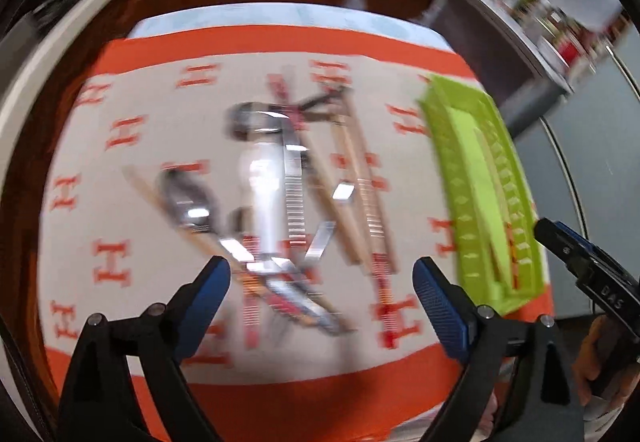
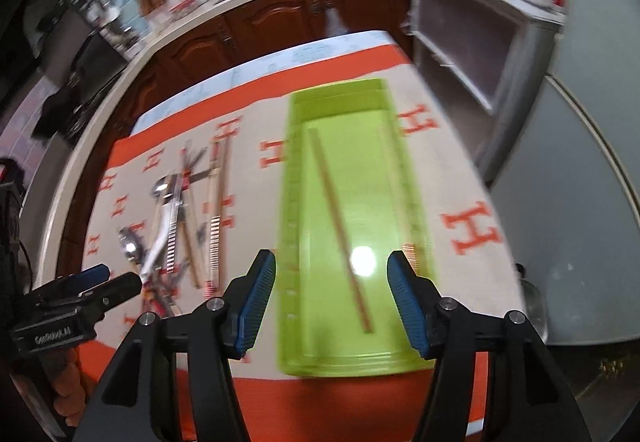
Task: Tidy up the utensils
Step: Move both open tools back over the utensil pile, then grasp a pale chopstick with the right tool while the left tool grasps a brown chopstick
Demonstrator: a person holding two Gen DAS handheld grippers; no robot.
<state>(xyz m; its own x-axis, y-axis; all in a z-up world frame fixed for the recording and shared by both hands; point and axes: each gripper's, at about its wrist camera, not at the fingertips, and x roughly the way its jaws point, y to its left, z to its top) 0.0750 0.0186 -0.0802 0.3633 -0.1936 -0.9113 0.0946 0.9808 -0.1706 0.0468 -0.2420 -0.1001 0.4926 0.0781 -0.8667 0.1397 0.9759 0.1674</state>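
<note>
Both claws gape empty: left gripper (image 1: 322,282) over the heap of spoons and chopsticks (image 1: 280,198) on the cloth, right gripper (image 2: 331,284) above the green tray (image 2: 296,202), which holds seemingly one chopstick (image 2: 340,230); most sorting remains

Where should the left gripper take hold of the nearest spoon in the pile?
Probably the spoon by its handle just behind the bowl, from above, jaws across the handle. The bowl is wide and rounded; the handle's far end runs under crossed utensils. The left gripper is open.
</note>
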